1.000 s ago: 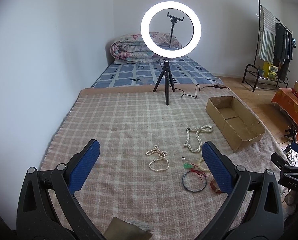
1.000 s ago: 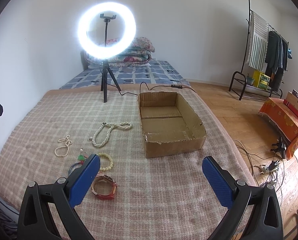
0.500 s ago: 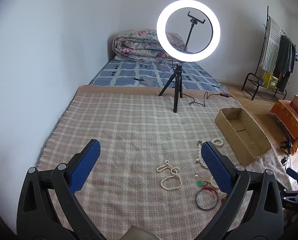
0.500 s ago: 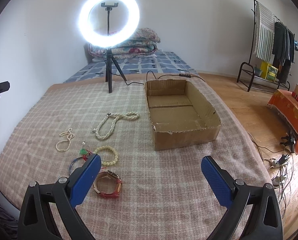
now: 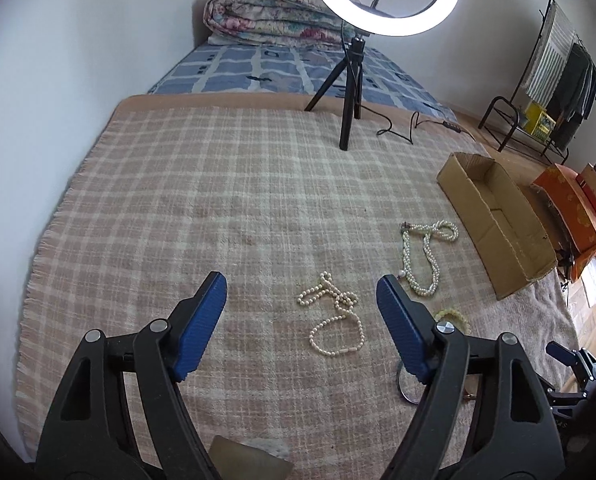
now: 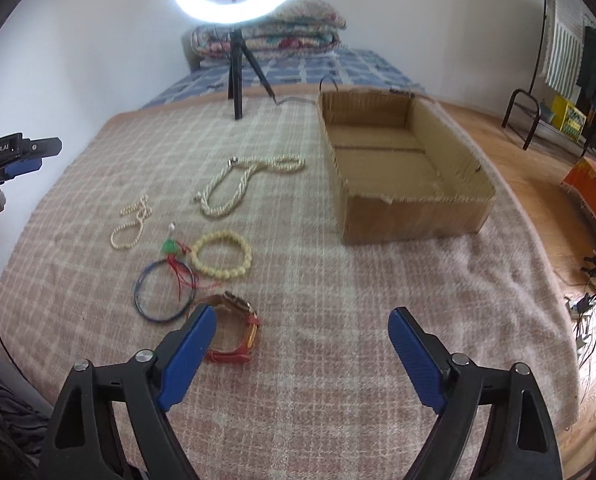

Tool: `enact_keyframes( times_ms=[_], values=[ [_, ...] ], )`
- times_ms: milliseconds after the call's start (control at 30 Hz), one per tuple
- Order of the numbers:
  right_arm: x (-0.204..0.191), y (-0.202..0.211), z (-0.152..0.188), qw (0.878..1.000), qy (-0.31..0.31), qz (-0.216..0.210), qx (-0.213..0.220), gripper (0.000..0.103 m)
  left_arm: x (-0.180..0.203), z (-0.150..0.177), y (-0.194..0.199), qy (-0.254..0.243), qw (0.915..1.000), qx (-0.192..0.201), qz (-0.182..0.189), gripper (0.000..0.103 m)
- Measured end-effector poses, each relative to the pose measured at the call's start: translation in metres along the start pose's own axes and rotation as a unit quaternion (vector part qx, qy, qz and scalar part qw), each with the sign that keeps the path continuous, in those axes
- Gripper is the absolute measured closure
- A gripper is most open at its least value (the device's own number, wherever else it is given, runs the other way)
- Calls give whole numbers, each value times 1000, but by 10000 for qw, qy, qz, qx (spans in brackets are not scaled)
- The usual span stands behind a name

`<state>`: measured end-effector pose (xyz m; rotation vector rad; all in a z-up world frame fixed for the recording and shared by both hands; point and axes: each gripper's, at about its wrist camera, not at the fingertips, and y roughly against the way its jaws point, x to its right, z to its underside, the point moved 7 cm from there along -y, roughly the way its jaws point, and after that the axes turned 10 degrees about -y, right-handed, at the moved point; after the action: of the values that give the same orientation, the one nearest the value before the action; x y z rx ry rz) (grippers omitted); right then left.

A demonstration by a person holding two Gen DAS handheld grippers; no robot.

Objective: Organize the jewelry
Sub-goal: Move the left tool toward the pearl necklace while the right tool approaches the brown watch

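A plaid blanket [image 6: 338, 300] covers a bed. On it lie a small pearl necklace [image 5: 334, 316], a larger pearl necklace [image 6: 238, 184], a yellow bead bracelet [image 6: 222, 254], a blue bangle [image 6: 164, 292] with a green and red charm [image 6: 171, 247], and a red watch [image 6: 238, 332]. An empty cardboard box [image 6: 402, 216] sits to their right. The left gripper [image 5: 300, 296] hangs over the small necklace, fingers wide apart but just narrowing, holding nothing. The right gripper [image 6: 300, 334] hangs beside the watch, fingers likewise wide, narrowing, empty.

necklaces [image 6: 234, 188] and bracelets [image 6: 221, 254] lie on the blanket [image 6: 338, 300] left of the box [image 6: 402, 172]
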<state>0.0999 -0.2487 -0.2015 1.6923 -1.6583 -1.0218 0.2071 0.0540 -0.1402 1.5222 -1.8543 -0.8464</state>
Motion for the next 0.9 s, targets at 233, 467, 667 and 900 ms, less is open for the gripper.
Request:
enact_keyframes(
  times_ms=[233, 467, 667, 900],
  values=[
    [7, -23, 10, 9983, -269, -149, -503, 24, 22, 18, -26, -168, 9986, -411, 304, 23],
    [4, -36, 13, 9967, -318, -215, -719, 24, 17, 24, -51, 67, 9953, -756, 597, 31],
    [-3, -45, 15, 9955, -278, -248, -870, 25, 12, 25, -72, 300, 9919, -1001, 720, 32],
    [-3, -57, 18, 9942, -301, -204, -1013, 27, 26, 30, -89, 192, 9899, -1171, 774, 32]
  ],
)
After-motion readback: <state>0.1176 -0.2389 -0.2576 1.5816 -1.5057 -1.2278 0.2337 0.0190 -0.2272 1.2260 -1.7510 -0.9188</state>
